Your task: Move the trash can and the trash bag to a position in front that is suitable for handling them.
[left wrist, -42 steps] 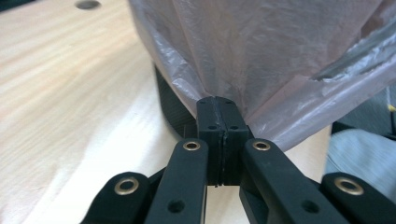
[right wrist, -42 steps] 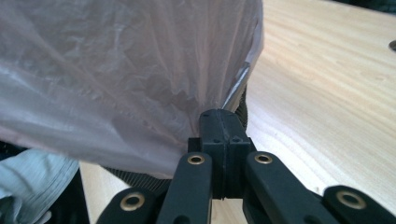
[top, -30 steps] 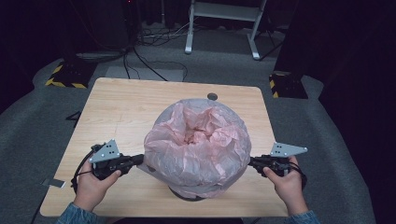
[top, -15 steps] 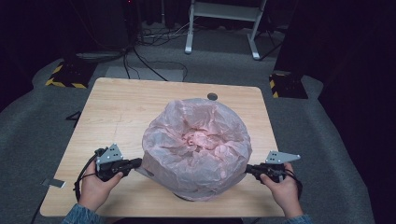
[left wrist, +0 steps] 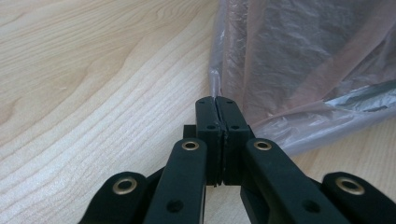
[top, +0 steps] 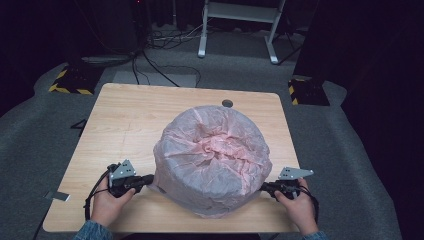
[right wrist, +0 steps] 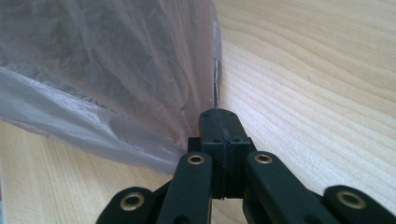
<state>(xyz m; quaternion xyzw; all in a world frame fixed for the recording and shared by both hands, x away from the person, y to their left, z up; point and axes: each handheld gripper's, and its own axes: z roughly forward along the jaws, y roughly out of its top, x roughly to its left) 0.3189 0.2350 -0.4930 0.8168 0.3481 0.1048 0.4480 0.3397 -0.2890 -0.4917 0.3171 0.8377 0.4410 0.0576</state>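
High view: a person at a wooden table (top: 130, 120) works a pink plastic bag (top: 212, 160) down over a round, drum-shaped object that stands near the front edge, between the 2 hands. Film hides the object completely, so what it is cannot be told. The left gripper (top: 148, 179) pinches the bag's hem low on one side, and the right gripper (top: 264, 187) does the same on the opposite side, both close to the tabletop.

Left gripper view: the 2 black jaws are pressed together on a thin fold of the bag's edge (left wrist: 215, 86), with the wood grain just beneath. Right gripper view: the jaws are likewise clamped on a narrow strip of film (right wrist: 216, 79) where the bag meets the table.

Thin, limp and crinkled, the bag looks very light, slippery and easy to tear or to slip free of a narrow pinch. It gathers in folds on top and billows along the sides. Its best hold is judged to be the doubled hem at 2 opposite points, as now, pulled evenly so that the film neither snags nor stretches
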